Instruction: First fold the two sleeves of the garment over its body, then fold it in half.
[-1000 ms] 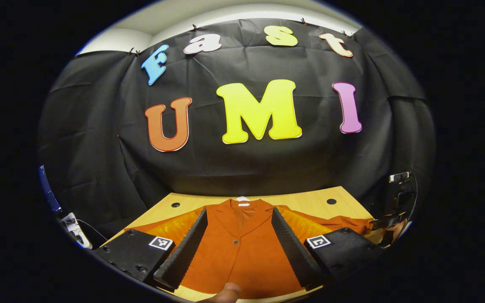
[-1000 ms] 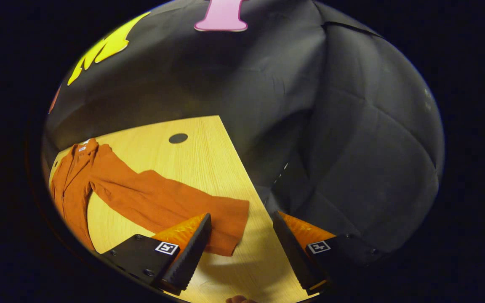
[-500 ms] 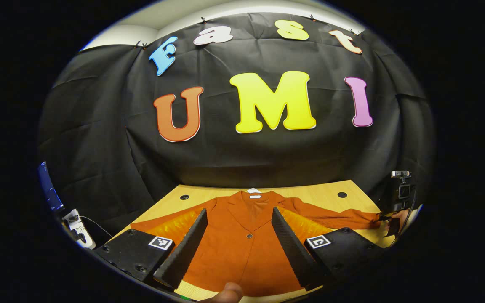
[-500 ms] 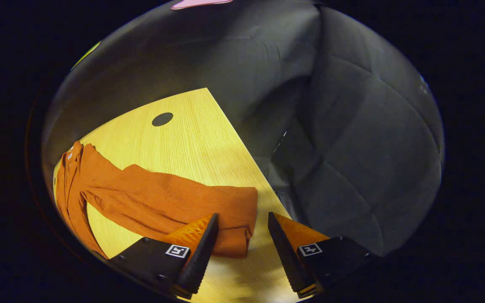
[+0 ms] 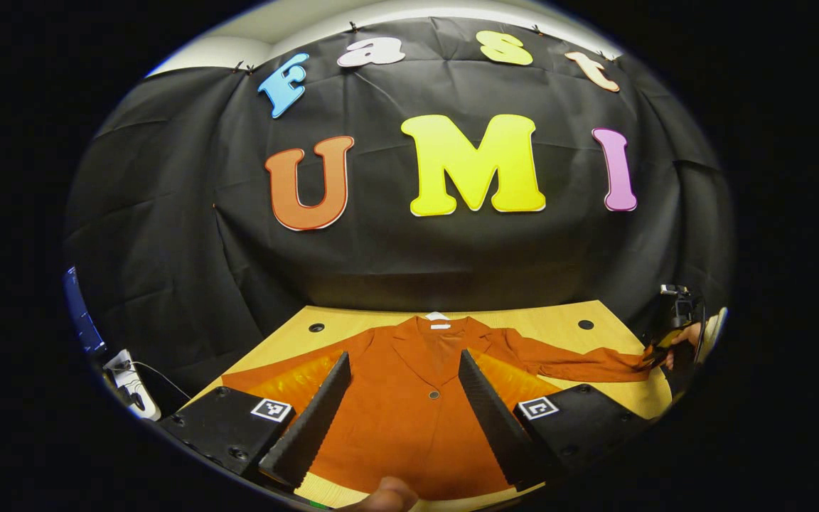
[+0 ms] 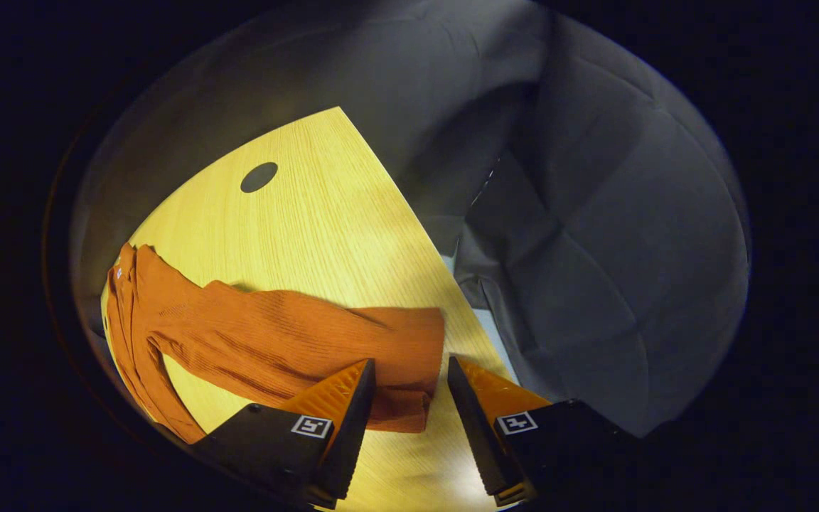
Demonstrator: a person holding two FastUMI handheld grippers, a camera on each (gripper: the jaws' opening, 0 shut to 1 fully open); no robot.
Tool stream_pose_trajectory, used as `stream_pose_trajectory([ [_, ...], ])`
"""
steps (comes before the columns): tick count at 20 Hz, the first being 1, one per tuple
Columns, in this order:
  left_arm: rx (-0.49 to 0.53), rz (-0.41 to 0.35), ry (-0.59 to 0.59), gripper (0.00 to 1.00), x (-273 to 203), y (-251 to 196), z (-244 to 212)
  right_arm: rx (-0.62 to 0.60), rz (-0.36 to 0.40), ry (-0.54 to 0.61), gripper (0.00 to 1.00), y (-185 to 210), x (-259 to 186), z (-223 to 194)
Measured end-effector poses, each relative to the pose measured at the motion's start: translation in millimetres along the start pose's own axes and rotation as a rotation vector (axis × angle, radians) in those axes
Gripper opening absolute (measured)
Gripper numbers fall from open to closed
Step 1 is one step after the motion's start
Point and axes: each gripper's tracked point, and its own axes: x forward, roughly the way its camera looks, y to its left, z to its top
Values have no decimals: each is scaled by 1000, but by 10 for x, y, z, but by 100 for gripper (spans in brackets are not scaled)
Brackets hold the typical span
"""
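Observation:
An orange jacket (image 5: 409, 412) lies face up and spread out on the wooden table (image 5: 523, 327), with its collar at the far side. My left gripper (image 5: 402, 355) hovers open over the jacket's body, gripping nothing; a thumb (image 5: 381, 494) shows at the bottom edge. One sleeve (image 5: 580, 366) runs out to the right, where my right gripper (image 5: 669, 341) and a hand meet its end. In the right gripper view the sleeve (image 6: 288, 341) crosses the table (image 6: 296, 227), and its cuff (image 6: 409, 409) lies between the fingers of my right gripper (image 6: 410, 363), whose jaws are narrowed but still apart.
The table's right edge (image 6: 416, 235) runs close beside the cuff, with the black cloth wall dropping beyond it. Round holes (image 5: 585, 324) (image 5: 316, 328) mark the far corners of the table. A white device with a cable (image 5: 125, 377) sits off the table's left side.
My right gripper has come down and forward onto the sleeve's cuff, and its jaws have narrowed. The left gripper has drawn back slightly and stays open.

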Motion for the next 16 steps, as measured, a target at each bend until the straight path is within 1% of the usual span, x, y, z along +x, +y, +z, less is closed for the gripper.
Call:
stream_pose_trajectory([
  [2, 0, 13, 5, 99, -6, 100, -25, 15, 3, 28, 60, 17, -9, 13],
  [5, -1, 32, 5, 99, -42, 232, -38, 23, -2, 68, 61, -5, -9, 27],
  [8, 4, 67, 8, 100, -87, 424, -79, 40, 7, 102, 60, 4, -8, 45],
  [9, 4, 78, 12, 99, -108, 499, -97, 41, -6, 97, 60, -49, 5, 74],
  [11, -3, 97, 18, 99, -141, 625, -130, 88, 19, 96, 22, -9, -20, 112],
  [14, -16, 118, 29, 100, -126, 774, -180, 95, 59, 93, 22, 10, -40, 135],
  [15, -21, 116, 32, 100, -112, 789, -184, 108, 78, 112, 2, 47, -67, 68],
  [16, -21, 113, 31, 100, -99, 802, -184, 112, 83, 112, 3, 36, -8, 55],
])
